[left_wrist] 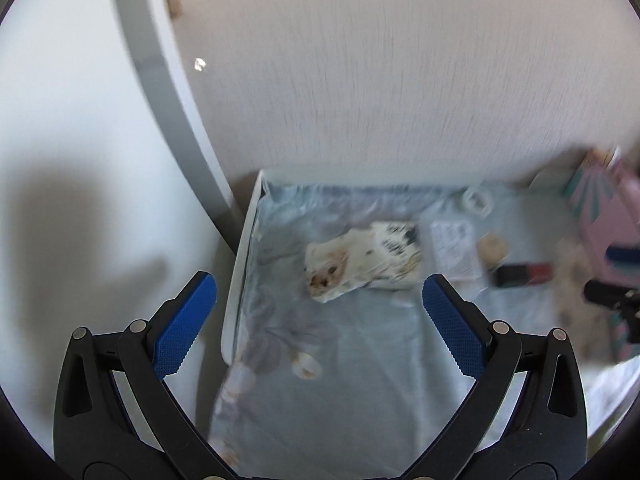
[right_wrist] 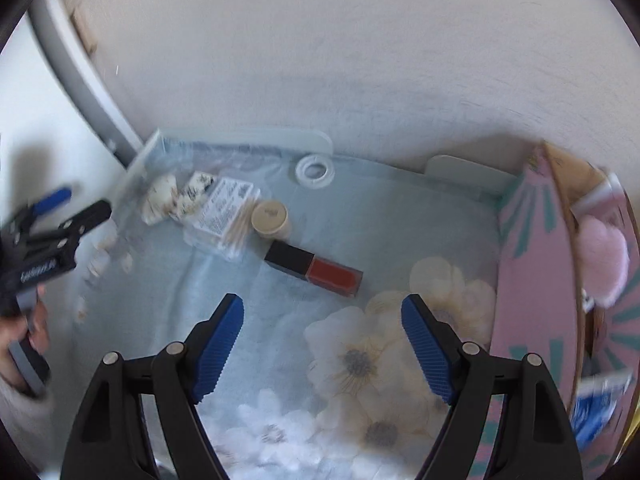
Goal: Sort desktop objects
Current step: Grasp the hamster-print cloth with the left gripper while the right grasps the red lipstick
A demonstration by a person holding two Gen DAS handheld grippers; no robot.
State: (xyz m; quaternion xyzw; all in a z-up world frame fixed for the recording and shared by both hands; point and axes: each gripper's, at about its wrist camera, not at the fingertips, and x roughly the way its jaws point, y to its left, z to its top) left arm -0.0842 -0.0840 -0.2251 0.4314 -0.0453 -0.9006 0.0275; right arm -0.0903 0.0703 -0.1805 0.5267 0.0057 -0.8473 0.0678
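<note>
On the tabletop (right_wrist: 256, 320) lies a pale blue cloth (right_wrist: 224, 288) with big flowers printed on it, and my things sit on that cloth. Near the back left corner I see a small printed packet (left_wrist: 362, 258) with a little animal face on it (the picture is blurry, so I cannot read it). Just beside it is a clear box of cotton swabs (right_wrist: 226, 214). A small round cream jar (right_wrist: 270, 218) touches that box. A lip gloss tube (right_wrist: 314, 270) with a black cap and red body lies flat just in front of the jar. A white ring (right_wrist: 315, 171) lies by the back edge, close to the wall. At the right edge stands a pink box (right_wrist: 532, 280) with green stripes, and something pink and fluffy (right_wrist: 602, 258) is inside it.

My left gripper (left_wrist: 320, 320) hangs over the left side of the cloth, in front of the packet. Its blue fingers (left_wrist: 184, 324) are spread wide with nothing between them. My right gripper (right_wrist: 322, 350) hangs over the flowers, near the lip gloss tube. Its fingers are spread apart too and grasp nothing.
</note>
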